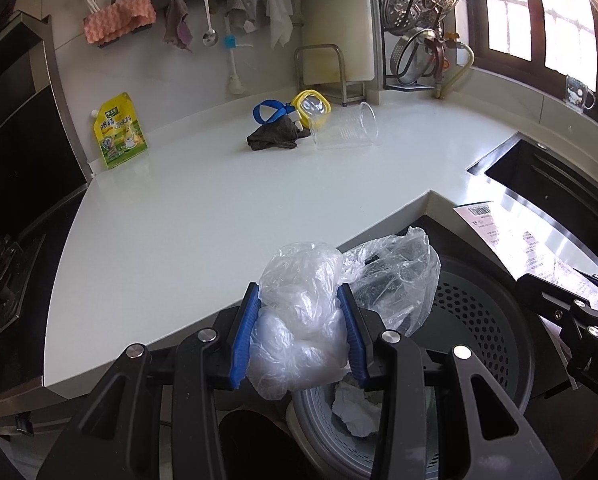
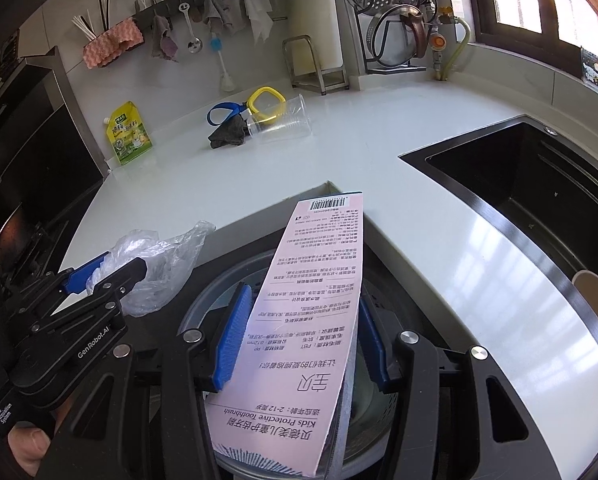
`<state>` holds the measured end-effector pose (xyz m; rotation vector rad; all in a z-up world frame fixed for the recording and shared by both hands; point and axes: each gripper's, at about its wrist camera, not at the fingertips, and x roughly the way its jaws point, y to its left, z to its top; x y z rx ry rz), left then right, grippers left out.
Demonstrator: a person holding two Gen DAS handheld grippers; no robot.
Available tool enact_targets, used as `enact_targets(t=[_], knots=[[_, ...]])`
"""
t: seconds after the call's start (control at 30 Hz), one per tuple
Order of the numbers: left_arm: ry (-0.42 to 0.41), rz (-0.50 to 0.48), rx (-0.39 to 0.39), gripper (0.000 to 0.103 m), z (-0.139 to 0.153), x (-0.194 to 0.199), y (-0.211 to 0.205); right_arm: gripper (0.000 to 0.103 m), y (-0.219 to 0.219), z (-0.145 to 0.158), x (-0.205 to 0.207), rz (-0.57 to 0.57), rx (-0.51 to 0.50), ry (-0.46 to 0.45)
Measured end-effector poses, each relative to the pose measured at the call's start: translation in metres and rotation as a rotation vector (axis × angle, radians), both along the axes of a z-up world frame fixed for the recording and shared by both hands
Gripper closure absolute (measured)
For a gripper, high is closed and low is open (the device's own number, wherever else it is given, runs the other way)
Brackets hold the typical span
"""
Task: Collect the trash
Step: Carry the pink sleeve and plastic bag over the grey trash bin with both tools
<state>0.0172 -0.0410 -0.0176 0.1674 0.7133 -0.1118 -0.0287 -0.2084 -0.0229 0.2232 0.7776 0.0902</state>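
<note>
Pointing away lengthwise: toothbrush box [image 2: 311, 308]

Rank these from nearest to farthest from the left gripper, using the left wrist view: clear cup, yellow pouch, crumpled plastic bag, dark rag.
1. Crumpled plastic bag, held in the left gripper.
2. Dark rag, far across the counter, middle.
3. Clear cup, just right of the rag.
4. Yellow pouch, against the back wall, left.

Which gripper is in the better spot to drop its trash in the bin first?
Probably the right gripper. Its toothbrush box hangs over the middle of the bin, while the left gripper holds its plastic bag nearer the bin's edge.
</note>
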Motion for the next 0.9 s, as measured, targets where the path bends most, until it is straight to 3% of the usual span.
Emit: enact_targets(t=[0.43, 0.9], knots=[[0.038, -0.012, 0.009, 0.064, -0.021, -0.014, -0.004, 0.053, 0.005, -0.015, -0.027, 0.006, -0.012, 0.03], [0.095, -0.021, 0.02, 0.064, -0.047, -0.015, -0.01, 0.053, 0.011, -0.064, -0.03, 0.031, 0.003, 0.135]])
